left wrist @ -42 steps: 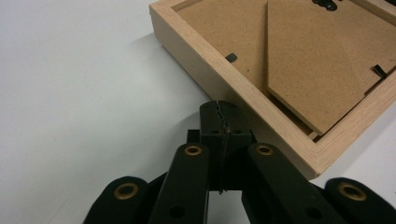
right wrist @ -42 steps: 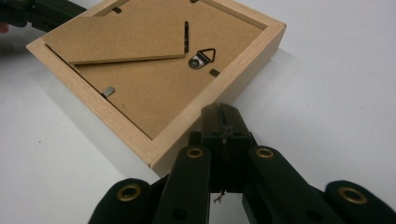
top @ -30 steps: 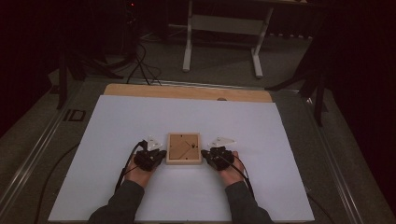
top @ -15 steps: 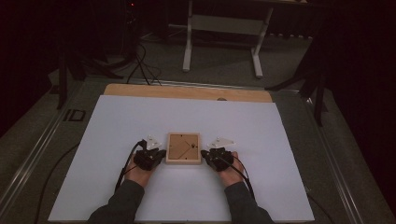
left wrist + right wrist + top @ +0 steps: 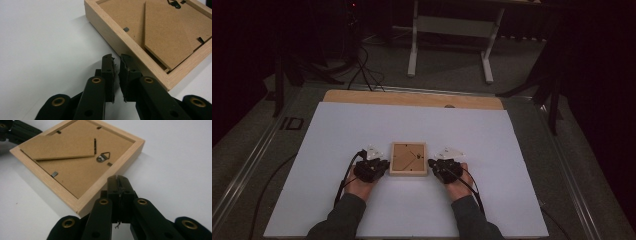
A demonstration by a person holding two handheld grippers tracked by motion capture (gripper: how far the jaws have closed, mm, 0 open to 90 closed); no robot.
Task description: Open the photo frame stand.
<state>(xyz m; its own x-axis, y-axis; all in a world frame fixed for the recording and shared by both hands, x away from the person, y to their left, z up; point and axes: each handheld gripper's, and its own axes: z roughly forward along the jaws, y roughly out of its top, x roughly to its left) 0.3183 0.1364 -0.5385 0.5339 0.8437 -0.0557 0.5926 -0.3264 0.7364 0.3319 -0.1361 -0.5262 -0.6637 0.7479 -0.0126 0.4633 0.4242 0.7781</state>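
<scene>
Picture frame (image 5: 408,158) — face down, mid-table on the white sheet (image 5: 337,130), between your grippers. Left gripper (image 5: 116,60) just beside its edge, jaws just been parting, nothing between them. Right gripper (image 5: 118,180) clenched empty — tips at the opposite edge.

A square pale-wood picture frame (image 5: 408,159) with plain brown fibreboard backing is seen on a plain white tabletop sheet (image 5: 512,150); beside the frame, matt black two-jaw grippers (image 5: 115,65) with brass-coloured rivets are shown.

Left gripper (image 5: 117,61) jaws have just been opening, nothing between; right gripper (image 5: 119,180) jaws pressed together.
</scene>
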